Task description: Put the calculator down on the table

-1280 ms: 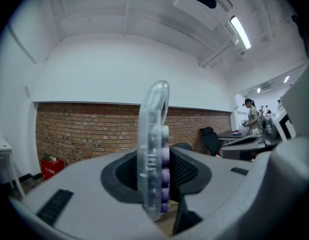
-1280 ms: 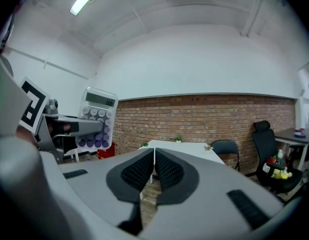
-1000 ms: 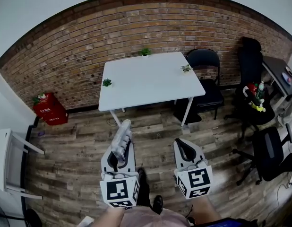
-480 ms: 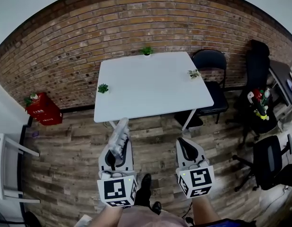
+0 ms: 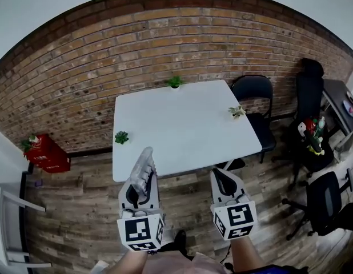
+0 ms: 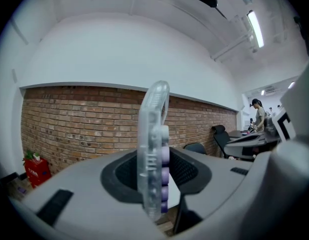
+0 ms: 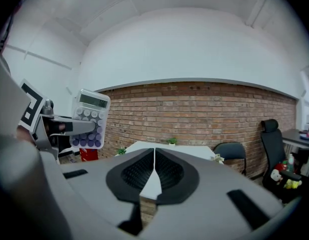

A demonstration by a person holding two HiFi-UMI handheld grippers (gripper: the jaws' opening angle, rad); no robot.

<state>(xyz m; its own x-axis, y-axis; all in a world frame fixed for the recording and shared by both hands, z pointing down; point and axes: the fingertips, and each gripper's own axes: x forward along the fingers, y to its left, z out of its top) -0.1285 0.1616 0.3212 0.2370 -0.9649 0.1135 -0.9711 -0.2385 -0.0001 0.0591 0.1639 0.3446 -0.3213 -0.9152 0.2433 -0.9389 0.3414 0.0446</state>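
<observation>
My left gripper (image 5: 143,178) is shut on a clear calculator (image 5: 144,165) with purple and grey keys, held on edge and sticking forward past the jaws. In the left gripper view the calculator (image 6: 153,149) stands edge-on between the pads. The right gripper view shows the same calculator (image 7: 90,119) from its key side at the left. My right gripper (image 5: 222,178) is shut with nothing in it, level with the left one. Both hang over the wooden floor just short of the near edge of the white table (image 5: 182,124).
Three small potted plants (image 5: 175,82) (image 5: 121,137) (image 5: 237,112) stand near the table's edges. A black folding chair (image 5: 253,96) is at the table's right, office chairs (image 5: 328,196) further right. A red box (image 5: 42,152) sits by the brick wall (image 5: 73,79) at the left.
The table has come nearer and lower in the head view as both grippers moved forward toward it. The calculator stays held the same way.
</observation>
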